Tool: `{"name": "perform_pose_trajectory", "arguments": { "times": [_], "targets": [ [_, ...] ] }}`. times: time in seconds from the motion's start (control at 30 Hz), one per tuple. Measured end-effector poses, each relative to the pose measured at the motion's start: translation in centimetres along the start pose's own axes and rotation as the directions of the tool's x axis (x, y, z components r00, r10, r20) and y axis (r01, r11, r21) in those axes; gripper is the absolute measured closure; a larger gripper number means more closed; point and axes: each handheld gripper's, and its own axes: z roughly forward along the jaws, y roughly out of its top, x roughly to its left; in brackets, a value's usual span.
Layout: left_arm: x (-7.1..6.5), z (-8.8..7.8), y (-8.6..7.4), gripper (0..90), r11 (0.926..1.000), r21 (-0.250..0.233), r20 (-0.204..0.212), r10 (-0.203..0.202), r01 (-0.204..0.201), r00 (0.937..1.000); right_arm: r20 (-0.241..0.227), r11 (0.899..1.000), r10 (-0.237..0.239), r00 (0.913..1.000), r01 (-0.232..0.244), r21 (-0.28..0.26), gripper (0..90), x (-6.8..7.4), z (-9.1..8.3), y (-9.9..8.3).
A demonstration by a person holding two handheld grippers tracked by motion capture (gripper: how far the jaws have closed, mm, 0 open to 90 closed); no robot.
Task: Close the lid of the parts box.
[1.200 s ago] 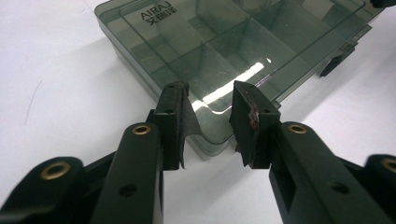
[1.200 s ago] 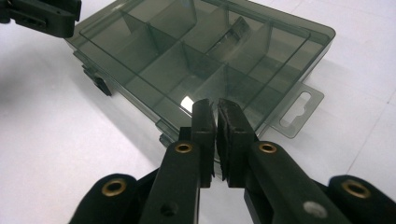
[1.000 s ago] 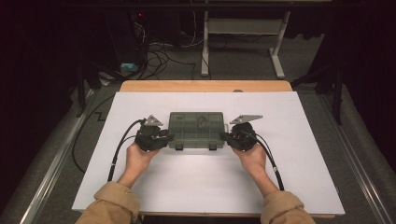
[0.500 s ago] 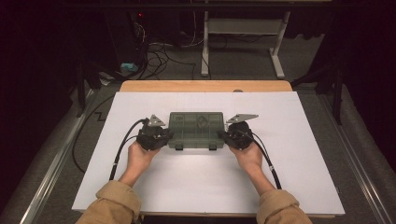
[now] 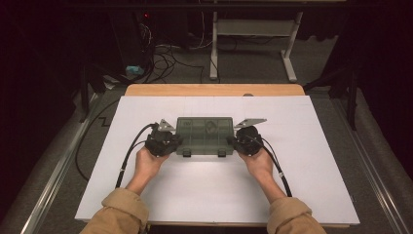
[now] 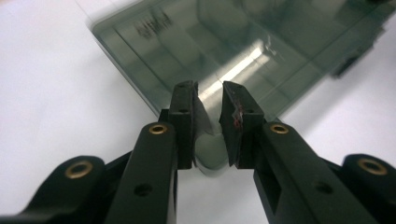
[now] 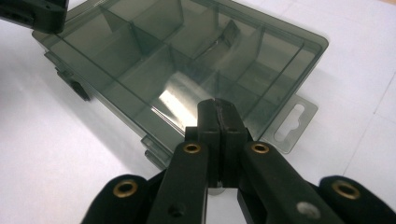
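A smoky, see-through compartment box (image 5: 204,134) lies flat on the white table top (image 5: 311,146), lid closed, with latches on its near side. My left gripper (image 5: 174,142) is at its left end. In the left gripper view its jaws have just been closing, and the left gripper (image 6: 208,91) pinches the rim of the box (image 6: 224,42) between its pads. My right gripper (image 5: 236,142) is at the right end. In the right gripper view the right gripper (image 7: 216,105) has its pads pressed together, tips over the end edge of the box (image 7: 187,60), beside a clear hang tab (image 7: 292,121).
A person's hands and tan sleeves (image 5: 117,214) reach in from the near edge. Black cables (image 5: 129,156) trail from both grippers across the white sheet. A wooden table edge (image 5: 214,90) lies behind. Beyond it are floor cables and a white stand (image 5: 253,29).
Both grippers have edged slightly inward toward the box's ends. The box has stayed where it was.
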Motion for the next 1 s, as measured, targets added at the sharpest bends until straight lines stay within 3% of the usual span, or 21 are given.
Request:
{"name": "perform_pose_trajectory", "arguments": {
  "times": [0.07, 0.2, 0.33, 0.5, 0.8, 1.0],
  "targets": [
    [-0.1, -0.1, -0.2, 75.1, 0.9998, -0.007, 0.001, 0.019, -0.019, 0.9998, -0.006, 1.0, -0.01, 0.9999, 0.01, -0.008, 90.0, 0.1, -0.1, -0.3],
    [-0.1, 0.0, -0.1, 74.5, 0.9998, -0.012, 0.002, 0.015, -0.015, 0.9999, -0.01, 1.0, -0.01, 0.9999, 0.009, -0.014, 90.0, 0.0, -0.1, -0.2],
    [0.0, -0.1, 0.0, 67.0, 0.9997, -0.004, 0.029, -0.026, 0.026, 0.9993, -0.011, 1.0, -0.01, 0.9999, 0.01, -0.019, 90.0, 0.0, -0.1, -0.2],
    [0.2, -0.8, -0.1, 58.1, 0.9987, -0.014, 0.057, -0.048, 0.049, 0.9972, -0.038, 0.999, 0.005, 0.9993, -0.007, -0.05, 81.1, -0.2, -0.8, -0.4],
    [0.7, -3.2, 0.2, 47.2, 0.9924, -0.086, 0.086, -0.08, 0.087, 0.9931, -0.033, 0.995, 0.015, 0.9993, -0.018, -0.095, 68.8, -1.0, -3.3, -1.6],
    [0.9, -4.4, 0.0, 44.4, 0.9889, -0.129, 0.08, -0.063, 0.073, 0.9948, -0.033, 0.993, 0.032, 0.9989, -0.036, -0.115, 62.8, -1.7, -4.8, -2.9]
  ]
}}
